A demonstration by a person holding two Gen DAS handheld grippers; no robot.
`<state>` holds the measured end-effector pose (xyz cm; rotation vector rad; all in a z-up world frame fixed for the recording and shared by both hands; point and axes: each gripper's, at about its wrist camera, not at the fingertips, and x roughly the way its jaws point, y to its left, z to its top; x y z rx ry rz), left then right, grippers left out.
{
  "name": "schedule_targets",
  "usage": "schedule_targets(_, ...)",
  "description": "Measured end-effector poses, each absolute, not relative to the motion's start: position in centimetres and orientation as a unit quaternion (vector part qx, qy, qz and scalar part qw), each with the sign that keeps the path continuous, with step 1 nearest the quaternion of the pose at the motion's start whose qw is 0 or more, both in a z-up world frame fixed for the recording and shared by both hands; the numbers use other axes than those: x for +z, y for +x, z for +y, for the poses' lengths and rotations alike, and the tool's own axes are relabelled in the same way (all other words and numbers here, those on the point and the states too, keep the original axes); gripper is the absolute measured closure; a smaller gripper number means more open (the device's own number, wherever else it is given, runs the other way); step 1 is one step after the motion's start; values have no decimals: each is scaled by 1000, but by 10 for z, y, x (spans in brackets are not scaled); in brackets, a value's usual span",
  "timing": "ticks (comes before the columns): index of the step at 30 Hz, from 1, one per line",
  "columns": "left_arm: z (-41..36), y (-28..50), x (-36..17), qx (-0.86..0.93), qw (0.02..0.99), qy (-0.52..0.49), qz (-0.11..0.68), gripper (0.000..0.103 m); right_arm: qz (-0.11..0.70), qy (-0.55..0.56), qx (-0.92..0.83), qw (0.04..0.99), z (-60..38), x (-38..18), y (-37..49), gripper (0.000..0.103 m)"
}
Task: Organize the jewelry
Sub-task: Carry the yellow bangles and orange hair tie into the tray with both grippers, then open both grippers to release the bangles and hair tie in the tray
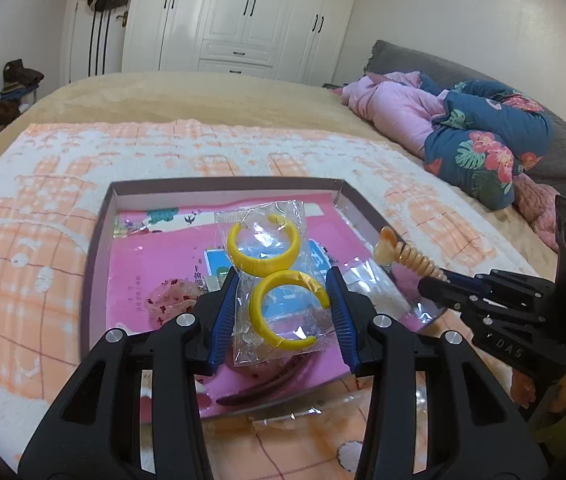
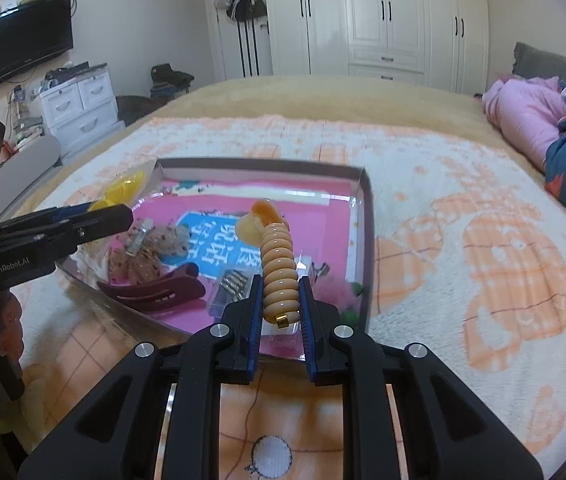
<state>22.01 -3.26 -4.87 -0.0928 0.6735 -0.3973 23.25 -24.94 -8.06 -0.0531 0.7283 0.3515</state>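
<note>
My left gripper point(image 1: 283, 292) is shut on a clear plastic bag point(image 1: 273, 280) holding two yellow hoop earrings point(image 1: 263, 248), above a shallow box with a pink floor point(image 1: 151, 268). From the right wrist view the left gripper point(image 2: 123, 214) comes in at the left with the yellow hoops point(image 2: 123, 190) at its tip. My right gripper point(image 2: 281, 296) is shut on a peach coiled hair tie point(image 2: 279, 264) that sticks up over the box's point(image 2: 365, 240) near right part. In the left wrist view the right gripper point(image 1: 435, 276) holds the coil point(image 1: 407, 254) above the box's right rim.
Inside the box lie a dark red hair claw point(image 2: 155, 290), a dotted fabric bow with a metal clip point(image 2: 145, 254), a small bag of dark rings point(image 2: 233, 282) and a pink fluffy piece point(image 2: 333, 290). The box rests on an orange-and-white towel point(image 2: 463, 248) on a bed. Folded quilts point(image 1: 463, 132) lie at the right.
</note>
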Motion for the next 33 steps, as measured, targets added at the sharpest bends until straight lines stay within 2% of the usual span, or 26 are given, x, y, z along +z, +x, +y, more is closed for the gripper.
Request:
schedule_targets(7,-35,228,-59,-190,920,-44,340,67,373,-19,165,913,-247,-95,242,85)
schedule_targets(9,-34,229,-60,-187,920,-46,341,66,372,-18,166,913,-247,-95,241,79)
schedule_targets(11,-34,229,-61,-185,920,-46,341,62,366,-19,167,915,-248,-93,237,67)
schedule_targets(12,-33,229,-60,-184,921,-46,340,56,362,-17,170,916,-248,-91,235,61)
schedule_targets(14,-32,227,-59,-182,922,-46,337,51,353,-20,174,919,-248,-87,228,60)
schedule_targets(18,-31,221,-53,-178,927,-46,328,40,343,-12,187,921,-249,-80,215,47)
schedule_targets(28,-16,196,-37,-162,938,-62,299,13,332,6,223,916,-248,-65,184,31)
schedule_targets(33,-9,181,-32,-148,944,-59,289,11,334,1,235,913,-242,-65,172,31)
